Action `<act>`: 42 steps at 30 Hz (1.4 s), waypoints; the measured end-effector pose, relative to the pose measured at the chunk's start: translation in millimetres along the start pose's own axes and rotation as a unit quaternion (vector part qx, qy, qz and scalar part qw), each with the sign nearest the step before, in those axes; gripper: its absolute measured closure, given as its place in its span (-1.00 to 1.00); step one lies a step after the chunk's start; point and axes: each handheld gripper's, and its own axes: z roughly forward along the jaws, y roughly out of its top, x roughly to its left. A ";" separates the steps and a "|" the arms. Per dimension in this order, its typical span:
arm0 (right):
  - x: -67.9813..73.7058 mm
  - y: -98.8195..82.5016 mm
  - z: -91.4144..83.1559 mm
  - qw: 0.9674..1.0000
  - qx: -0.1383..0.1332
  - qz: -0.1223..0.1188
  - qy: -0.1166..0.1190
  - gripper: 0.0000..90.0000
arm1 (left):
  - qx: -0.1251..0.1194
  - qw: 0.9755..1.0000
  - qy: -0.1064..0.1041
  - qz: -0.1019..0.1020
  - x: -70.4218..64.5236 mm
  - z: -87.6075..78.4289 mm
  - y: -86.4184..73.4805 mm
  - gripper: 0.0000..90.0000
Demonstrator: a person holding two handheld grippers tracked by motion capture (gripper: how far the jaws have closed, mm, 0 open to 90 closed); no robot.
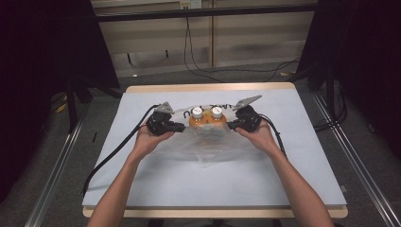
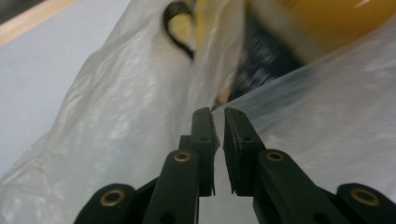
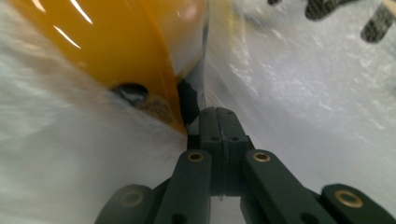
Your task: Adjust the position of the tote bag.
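Note:
A clear plastic bag [image 1: 208,146] with black print lies mid-table and holds two orange bottles [image 1: 197,116] [image 1: 216,115] with white caps. My left gripper [image 1: 182,126] is at the bag's left edge. In the left gripper view its jaws [image 2: 217,112] stand a narrow gap apart, with a fold of the bag [image 2: 121,107] reaching their tips and a blurred orange bottle [image 2: 327,23] beyond. My right gripper [image 1: 230,125] is at the bag's right edge. In the right gripper view it [image 3: 218,109] is pressed shut on the bag film [image 3: 303,93], right beside an orange bottle [image 3: 116,42].
The light blue-grey table [image 1: 142,189] has a wooden rim and free surface all around the bag. A black cable [image 1: 113,151] trails from the left gripper toward the table's left front. Metal rails run along the floor on both sides, and cables lie on the floor behind.

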 end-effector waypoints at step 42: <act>0.3 -47.8 -25.3 0.982 0.163 -0.082 -0.039 1.00 | 0.165 0.978 0.125 0.026 40.9 -18.5 -52.9 1.00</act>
